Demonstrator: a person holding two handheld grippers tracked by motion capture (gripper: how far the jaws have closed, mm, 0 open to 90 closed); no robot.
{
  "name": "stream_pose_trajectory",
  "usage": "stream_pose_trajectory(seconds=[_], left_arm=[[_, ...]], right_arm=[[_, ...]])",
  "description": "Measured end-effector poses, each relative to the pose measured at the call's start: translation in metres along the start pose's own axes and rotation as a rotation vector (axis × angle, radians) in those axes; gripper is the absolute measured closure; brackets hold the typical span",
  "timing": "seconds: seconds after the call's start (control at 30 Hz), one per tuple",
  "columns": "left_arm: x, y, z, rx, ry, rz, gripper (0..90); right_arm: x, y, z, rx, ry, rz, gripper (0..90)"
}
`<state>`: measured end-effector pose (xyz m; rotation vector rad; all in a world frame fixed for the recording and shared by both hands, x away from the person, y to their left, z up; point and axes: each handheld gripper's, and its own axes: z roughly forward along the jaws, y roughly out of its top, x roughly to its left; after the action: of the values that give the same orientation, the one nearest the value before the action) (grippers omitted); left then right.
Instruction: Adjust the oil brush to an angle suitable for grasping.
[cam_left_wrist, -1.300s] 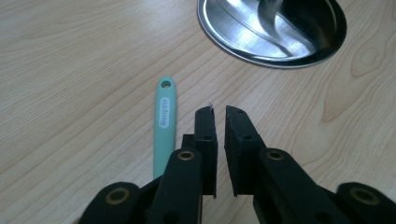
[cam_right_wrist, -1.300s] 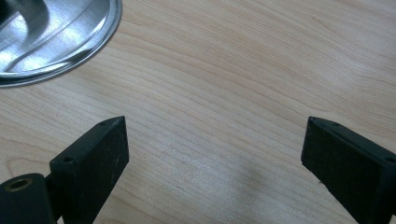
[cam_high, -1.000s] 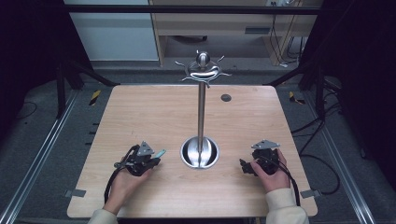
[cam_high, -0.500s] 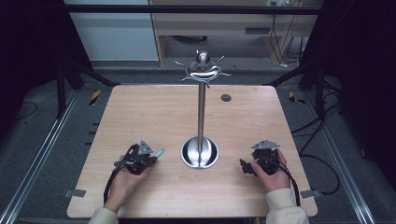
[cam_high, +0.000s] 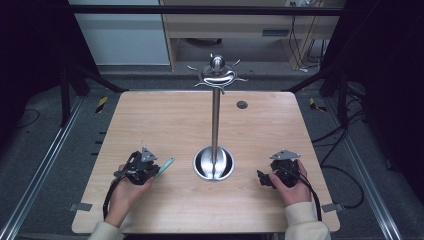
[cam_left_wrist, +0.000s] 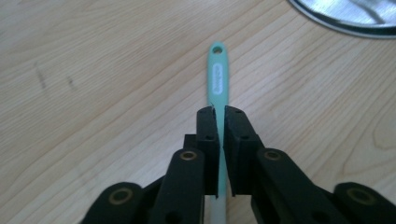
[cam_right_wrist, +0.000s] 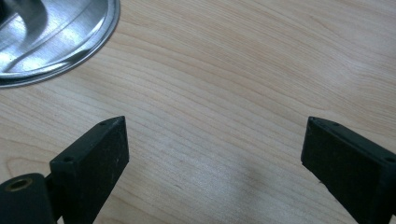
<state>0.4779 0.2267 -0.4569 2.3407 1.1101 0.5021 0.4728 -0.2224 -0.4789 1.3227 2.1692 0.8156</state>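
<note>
No readable text. Only candidate: small white raised label on the mint-green handle (cam_left_wrist: 218, 79), just below its hang hole, approx. midway betw. hole and the left gripper (cam_left_wrist: 219, 122) clamped on it. Lettering too blurred to make out. No nos., brands or signs elsewhere near that handle.
</note>
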Motion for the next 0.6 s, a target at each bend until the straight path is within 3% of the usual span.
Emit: stream_pose_trajectory(seconds=[0.13, 0.3, 0.33, 0.43, 0.6], left_arm=[[0.006, 0.005, -0.014, 0.090, -0.013, 0.007, 73.5], [0.008, 0.009, -0.012, 0.157, -0.042, 0.005, 65.4], [0.009, 0.010, -0.008, 0.194, -0.054, 0.004, 64.8], [0.009, 0.012, -0.001, 0.240, -0.062, 0.008, 65.3], [0.006, 0.014, 0.006, 0.288, -0.062, 0.028, 66.8]], right_arm=[[0.001, 0.001, 0.000, -0.005, 0.004, -0.007, 8.2], [0.001, 0.001, 0.000, -0.004, 0.004, -0.004, 8.2], [0.001, 0.001, 0.000, -0.005, 0.005, -0.002, 8.2], [0.001, 0.001, 0.000, -0.005, 0.006, -0.001, 8.2], [0.000, 0.001, -0.001, -0.004, 0.003, 0.002, 8.2]])
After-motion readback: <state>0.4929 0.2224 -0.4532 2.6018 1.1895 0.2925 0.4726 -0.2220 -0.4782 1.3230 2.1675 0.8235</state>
